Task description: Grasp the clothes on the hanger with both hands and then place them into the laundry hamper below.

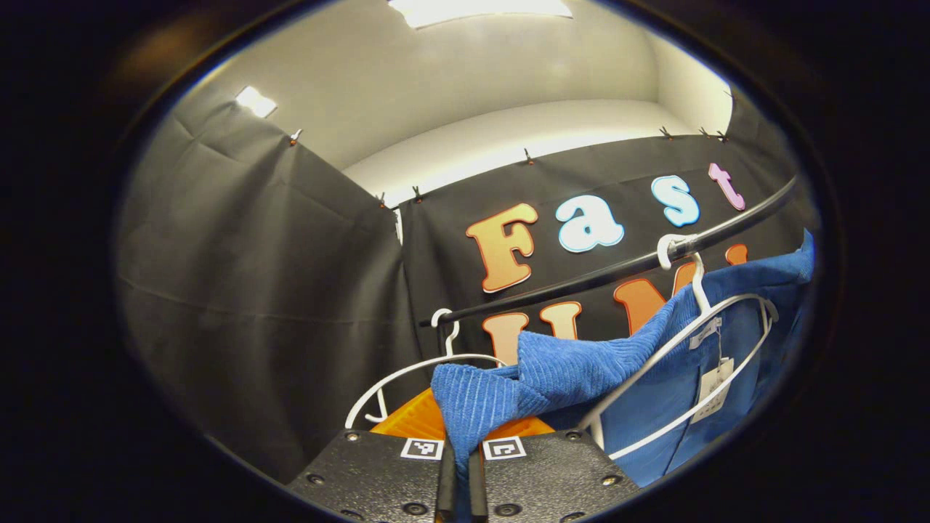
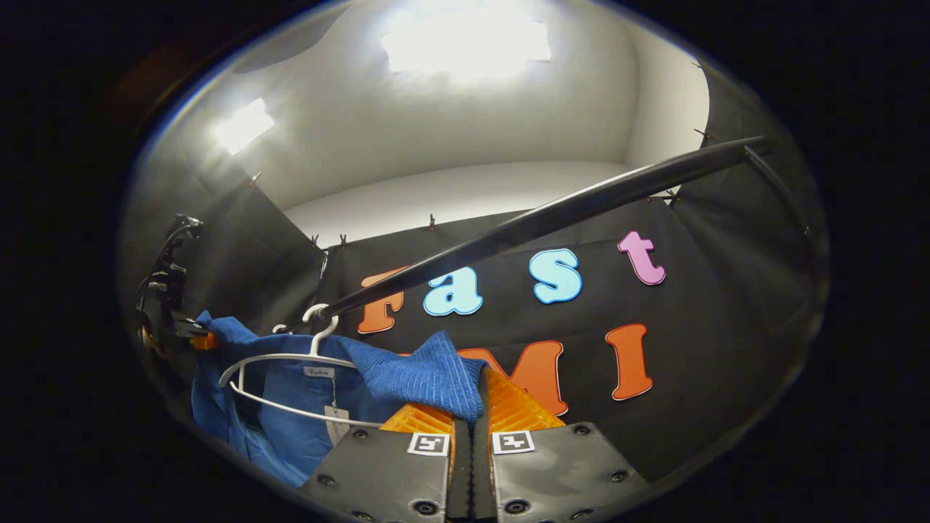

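A blue ribbed garment (image 1: 567, 370) hangs on a white hanger (image 1: 699, 287) from the black rail (image 1: 567, 285). One shoulder of it is pulled off toward my left gripper (image 1: 461, 432), which is shut on that fold. In the right gripper view the same blue garment (image 2: 421, 374) stretches from its white hanger (image 2: 280, 357) to my right gripper (image 2: 476, 407), shut on the other corner. Far left in that view, the left gripper (image 2: 171, 312) is at the garment's far edge. The hamper is out of sight.
An empty white hanger (image 1: 407, 368) hangs on the rail to the left of the garment. The rail (image 2: 545, 218) runs diagonally overhead. A paper tag (image 1: 712, 385) dangles inside the garment. Black cloth walls close in the back and left.
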{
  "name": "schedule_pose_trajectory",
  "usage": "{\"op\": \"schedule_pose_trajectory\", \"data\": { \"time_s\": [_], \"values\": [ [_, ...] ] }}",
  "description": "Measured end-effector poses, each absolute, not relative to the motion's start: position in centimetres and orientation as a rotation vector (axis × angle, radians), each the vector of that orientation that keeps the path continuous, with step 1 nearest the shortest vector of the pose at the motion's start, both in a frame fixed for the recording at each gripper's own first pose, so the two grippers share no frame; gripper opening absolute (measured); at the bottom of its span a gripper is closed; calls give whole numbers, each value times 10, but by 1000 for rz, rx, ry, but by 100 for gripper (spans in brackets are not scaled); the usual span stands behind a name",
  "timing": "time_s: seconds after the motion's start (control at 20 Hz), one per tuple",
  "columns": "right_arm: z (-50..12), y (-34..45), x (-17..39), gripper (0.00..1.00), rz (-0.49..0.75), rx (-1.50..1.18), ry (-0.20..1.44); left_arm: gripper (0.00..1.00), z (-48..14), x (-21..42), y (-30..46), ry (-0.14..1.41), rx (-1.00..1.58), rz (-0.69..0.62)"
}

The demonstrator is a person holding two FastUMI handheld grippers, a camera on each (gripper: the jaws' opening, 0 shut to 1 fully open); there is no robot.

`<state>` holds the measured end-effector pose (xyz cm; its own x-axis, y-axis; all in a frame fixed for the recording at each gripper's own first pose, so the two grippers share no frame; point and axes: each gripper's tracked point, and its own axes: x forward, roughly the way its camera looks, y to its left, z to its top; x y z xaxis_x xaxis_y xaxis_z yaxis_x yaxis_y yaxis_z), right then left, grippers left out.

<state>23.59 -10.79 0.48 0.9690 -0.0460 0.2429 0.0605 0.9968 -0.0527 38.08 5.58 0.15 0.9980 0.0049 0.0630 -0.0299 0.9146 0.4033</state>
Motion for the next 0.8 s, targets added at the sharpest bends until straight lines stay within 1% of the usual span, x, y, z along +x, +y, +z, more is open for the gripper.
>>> {"op": "schedule_pose_trajectory", "data": {
  "time_s": [0.05,0.1,0.2,0.25,0.3,0.45,0.6,0.65,0.75,0.8],
  "values": [
    [5,-112,233,8,-58,-58,-241,5,-5,392,53,-66,375,-53],
    [5,-113,232,8,-59,-55,-234,6,-11,401,53,-60,309,-115],
    [4,-116,232,8,-64,-57,-225,6,-21,413,68,-39,197,-177],
    [3,-118,235,8,-64,-61,-224,5,-29,420,78,-30,169,-190],
    [2,-117,238,8,-63,-64,-219,8,-39,425,83,-19,157,-199],
    [-1,-112,236,8,-69,-80,-210,8,-66,419,81,3,68,-248],
    [2,-114,239,8,-77,-100,-207,9,-95,414,86,36,-15,-239],
    [2,-115,241,8,-85,-111,-207,6,-107,409,85,43,-18,-234],
    [-1,-121,243,8,-130,-147,-193,7,-129,399,82,69,-18,-225],
    [-4,-126,246,8,-158,-173,-179,4,-143,395,79,91,-22,-222]
  ]
}}
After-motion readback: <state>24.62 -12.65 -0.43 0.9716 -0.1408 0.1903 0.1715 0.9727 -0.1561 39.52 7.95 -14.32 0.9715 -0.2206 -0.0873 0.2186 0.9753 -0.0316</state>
